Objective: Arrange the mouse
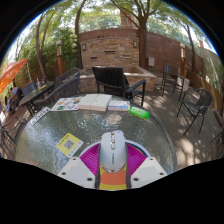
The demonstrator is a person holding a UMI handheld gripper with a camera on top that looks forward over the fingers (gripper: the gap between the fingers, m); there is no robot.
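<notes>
Nearest of all are the two pale fingers of the claw, their magenta pads turned inward, and a white mouse sits right between them. Both pads seem to meet the sides of the mouse, so I read the claw as pinching it, though the contact on either side is too small to be sure of. The mouse lies lengthwise along the fingers, its narrow end pointing away over the worktop, which is probably just how a side grip leaves it. Whether it is lifted clear of the glass or rests on it I cannot tell from here.

Beyond the fingers the round glass worktop spreads out, mottled with reflections of the trees overhead. A yellow card lies just ahead and to the left of the claw. Further off, near the far rim, sit some flat papers or booklets, and at the right of them a green object that I cannot identify. A dark chair stands behind the worktop, more chairs off to the right, with a brick wall and trees closing in the patio.

As I judge it, the mouse is being carried toward a spot to be set down. The open glass ahead of the fingers, between the yellow card and the papers, looks the likeliest place, since nothing there would block it. Glass is slick, so the mouse could skid if released at a tilt.
</notes>
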